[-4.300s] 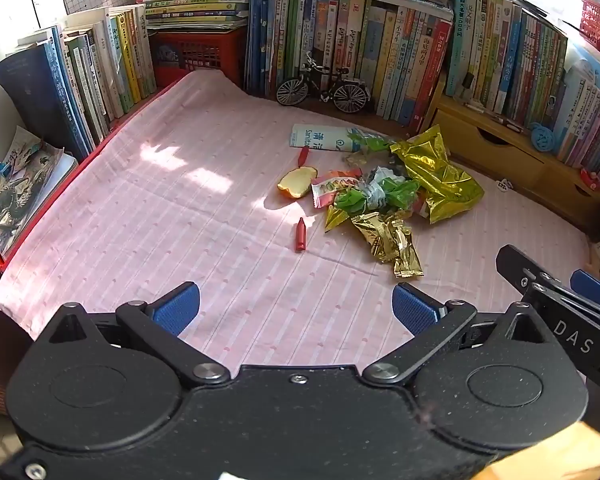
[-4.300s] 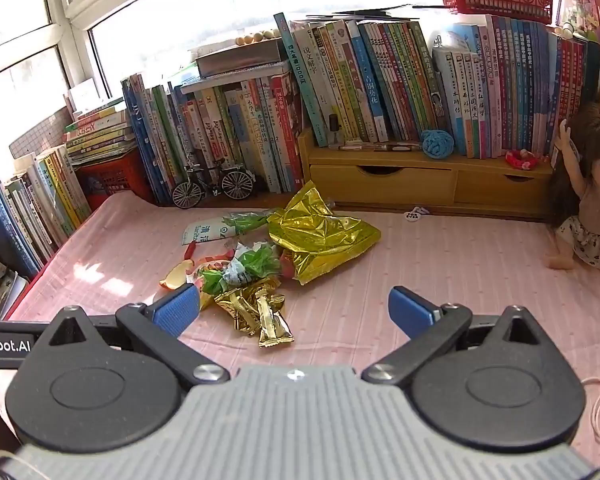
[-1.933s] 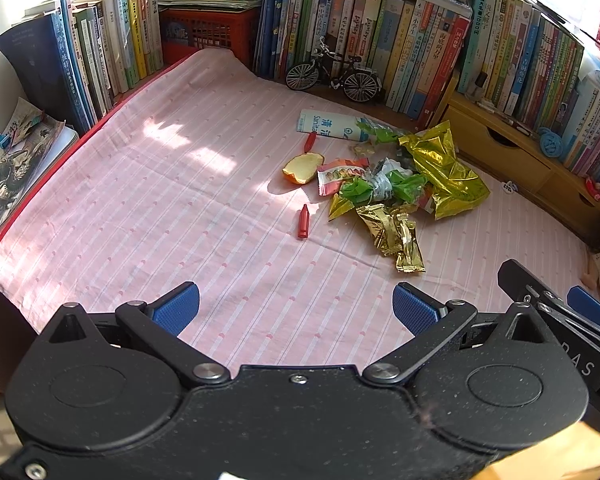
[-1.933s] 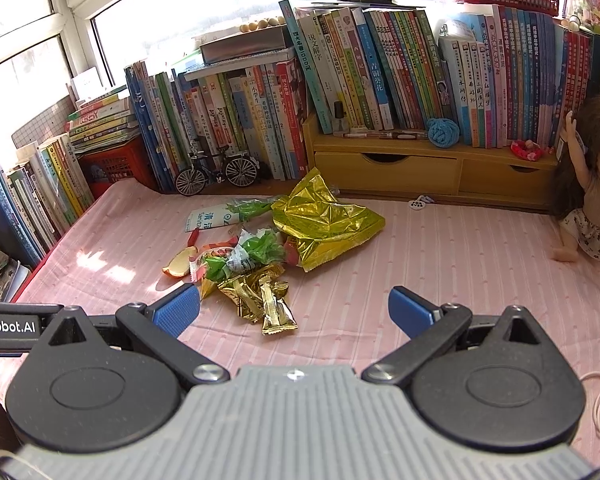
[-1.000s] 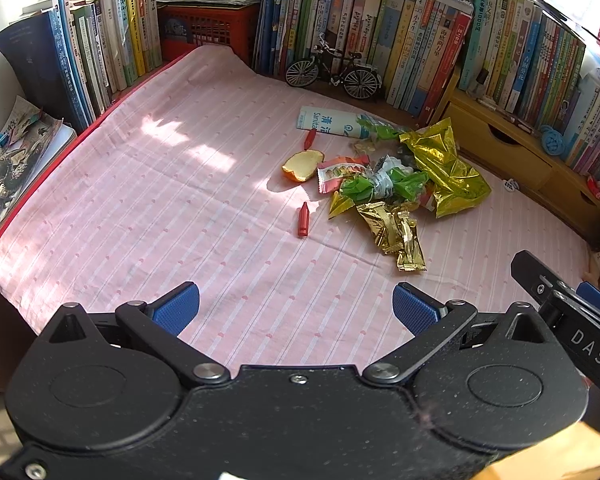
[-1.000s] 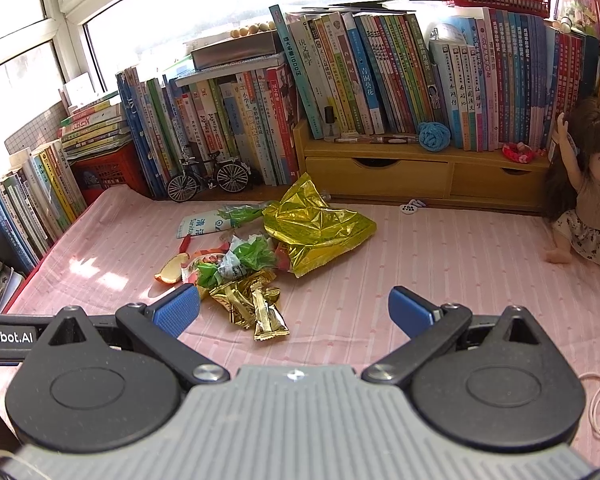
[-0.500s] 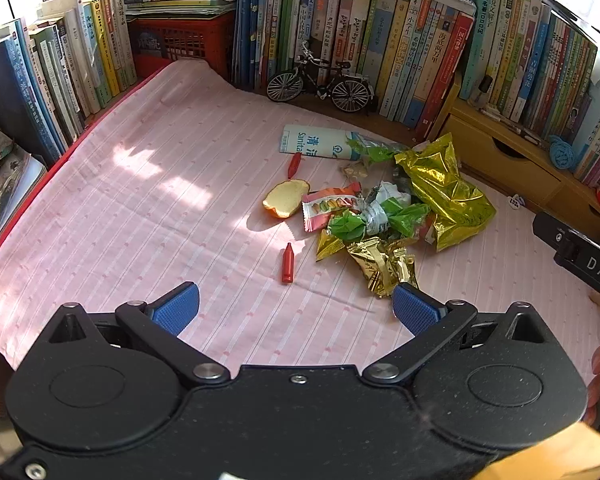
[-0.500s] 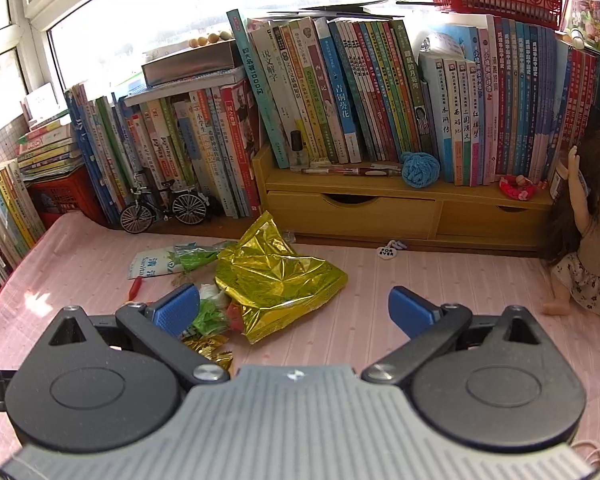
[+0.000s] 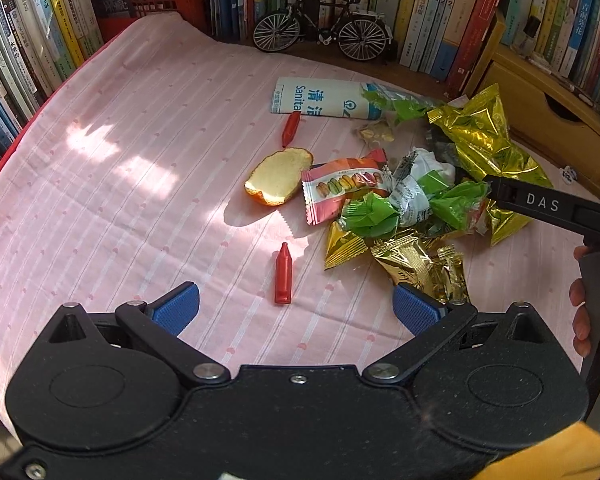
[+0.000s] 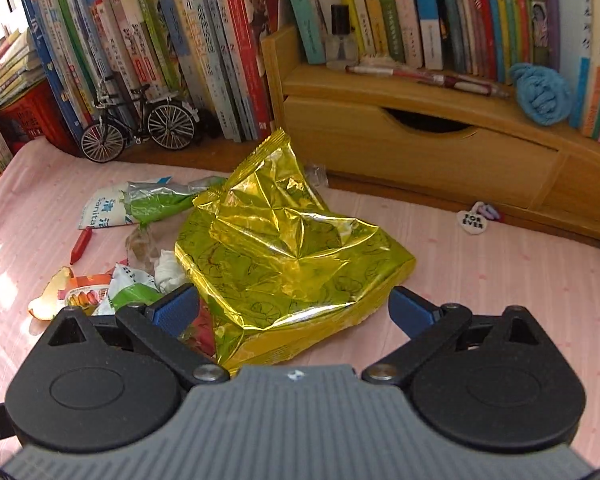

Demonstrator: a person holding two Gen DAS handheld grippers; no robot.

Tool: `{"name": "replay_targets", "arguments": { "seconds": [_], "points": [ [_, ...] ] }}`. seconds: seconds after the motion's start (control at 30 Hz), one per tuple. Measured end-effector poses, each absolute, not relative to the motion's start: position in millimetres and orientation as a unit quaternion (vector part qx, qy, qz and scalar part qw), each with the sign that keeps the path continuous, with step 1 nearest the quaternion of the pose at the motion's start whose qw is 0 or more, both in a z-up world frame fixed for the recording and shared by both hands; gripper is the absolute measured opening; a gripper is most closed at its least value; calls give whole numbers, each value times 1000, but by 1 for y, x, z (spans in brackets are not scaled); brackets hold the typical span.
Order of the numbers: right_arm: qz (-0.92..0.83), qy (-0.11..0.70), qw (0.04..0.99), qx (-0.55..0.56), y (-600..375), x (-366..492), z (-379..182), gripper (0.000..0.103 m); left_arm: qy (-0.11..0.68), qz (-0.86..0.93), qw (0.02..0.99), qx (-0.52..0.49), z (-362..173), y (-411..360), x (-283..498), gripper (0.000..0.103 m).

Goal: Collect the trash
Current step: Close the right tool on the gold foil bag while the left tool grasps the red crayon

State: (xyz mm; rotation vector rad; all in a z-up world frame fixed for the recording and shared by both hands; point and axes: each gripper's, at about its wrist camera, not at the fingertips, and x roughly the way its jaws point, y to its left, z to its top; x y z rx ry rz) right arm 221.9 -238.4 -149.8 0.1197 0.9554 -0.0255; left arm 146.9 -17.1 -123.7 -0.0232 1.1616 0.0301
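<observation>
A heap of trash lies on the pink striped cloth (image 9: 140, 168). A big gold foil bag (image 10: 284, 252) fills the right wrist view, and my right gripper (image 10: 294, 312) is open just over its near edge, jaws on either side. My left gripper (image 9: 296, 312) hovers open above a red crayon-shaped piece (image 9: 283, 274). Beyond it lie a fruit peel (image 9: 278, 176), a macaron wrapper (image 9: 344, 188), green wrappers (image 9: 384, 210), small gold packets (image 9: 412, 260) and a white-and-blue sanitary pack (image 9: 320, 100). The right gripper's body (image 9: 548, 204) shows at the left view's right edge.
Rows of books (image 10: 204, 44) line the back and left. A model bicycle (image 9: 320, 32) stands before them. A wooden drawer shelf (image 10: 440, 152) holds a pen and a blue yarn ball (image 10: 540, 94). A small heart charm (image 10: 474, 222) lies on the cloth. A second red crayon piece (image 9: 291, 128) lies near the pack.
Both grippers moved forward toward the trash heap. The right one has closed in on the gold bag; the left one now hangs over the near red piece. Both stayed open.
</observation>
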Motion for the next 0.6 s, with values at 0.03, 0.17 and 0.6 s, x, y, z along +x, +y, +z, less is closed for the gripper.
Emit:
{"name": "replay_targets", "arguments": {
  "seconds": [0.03, 0.17, 0.6],
  "points": [
    [-10, 463, 884, 57, -237, 226, -155, 103, 550, 17, 835, -7, -128, -17, 148, 102],
    [-13, 473, 879, 63, -237, 239, -172, 103, 553, 35, 833, 4, -145, -13, 153, 102],
    [-18, 457, 889, 17, -233, 237, -186, 103, 579, 68, 812, -8, -178, 3, 167, 84]
  ]
}}
